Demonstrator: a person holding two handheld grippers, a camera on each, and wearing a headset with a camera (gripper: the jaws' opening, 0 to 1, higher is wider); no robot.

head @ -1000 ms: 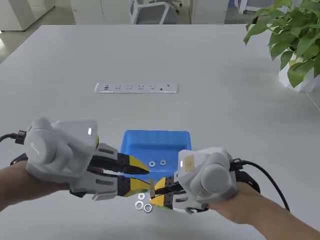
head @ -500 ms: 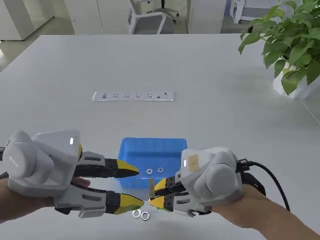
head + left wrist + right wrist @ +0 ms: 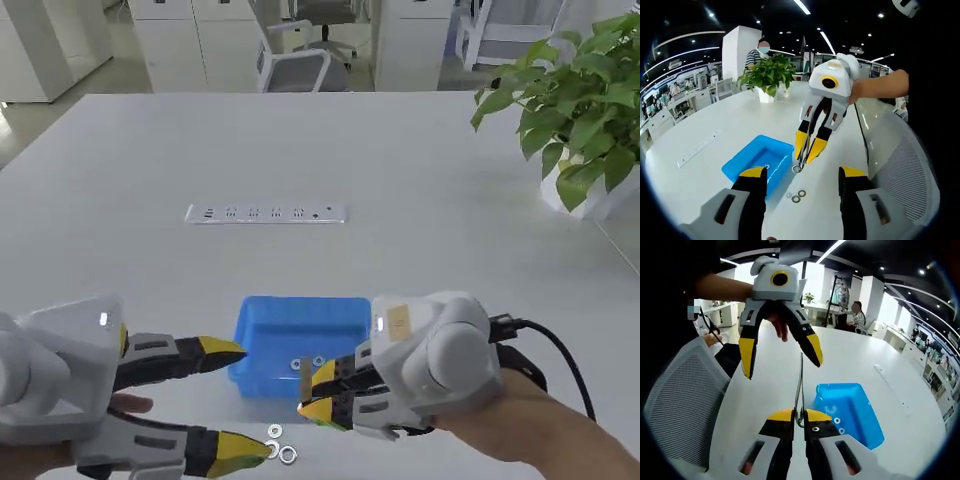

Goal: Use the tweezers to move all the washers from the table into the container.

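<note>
At the right gripper, fingers clamped tight on the tweezers; holds them pointing toward 12 o'clock, tips by the near rim of the blue container. Cannot tell whether the tips carry a washer. Over at 9 o'clock, left gripper with fingers spread wide, gripping nothing. Looks partly done: two washers already inside the container, at least two loose washers left on the bench. Lie at 7 o'clock of the tweezers' tips, just short of the container, between both grippers. More picks needed.
</note>
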